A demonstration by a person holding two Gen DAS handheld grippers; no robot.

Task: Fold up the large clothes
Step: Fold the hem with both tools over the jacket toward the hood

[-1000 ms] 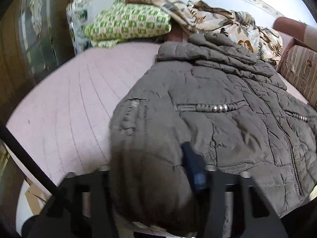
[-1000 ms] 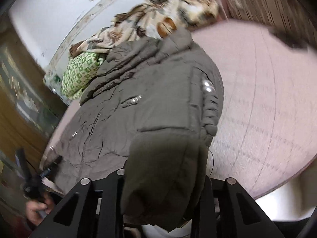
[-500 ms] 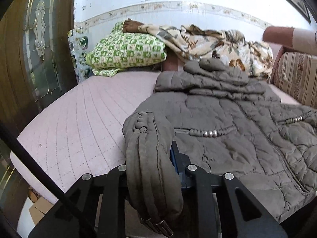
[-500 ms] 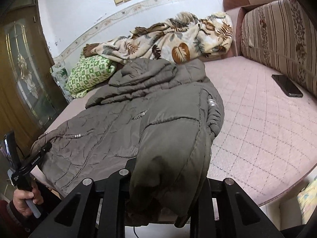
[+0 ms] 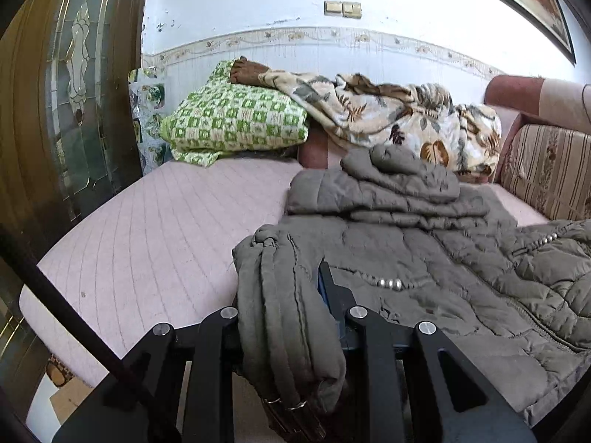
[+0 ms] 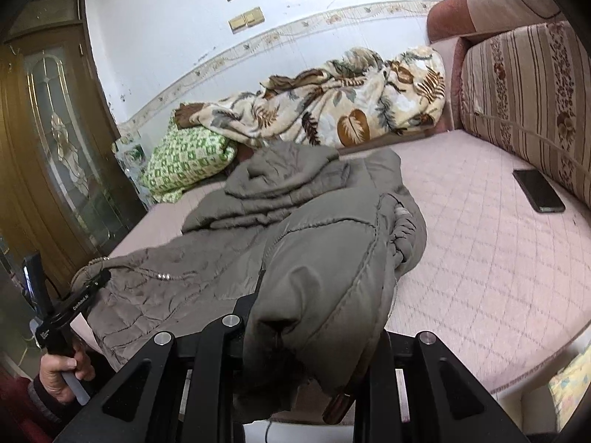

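so jacket (image 5: pixel 424 258) hem pinched btwn both grippers' fingers (image 5: pixel 328 288).

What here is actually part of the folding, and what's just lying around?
In the job:
grey padded jacket
left gripper and right gripper, jaws shut on its hem

Lying about:
phone
green checked pillow
leaf-print blanket

Both grippers are clamped down. The left gripper (image 5: pixel 291 295) pinches a bunched fold of fabric between its black fingers, and the right gripper (image 6: pixel 314 295) does the same. The person's left hand (image 6: pixel 61 371) wraps around its gripper's handle.
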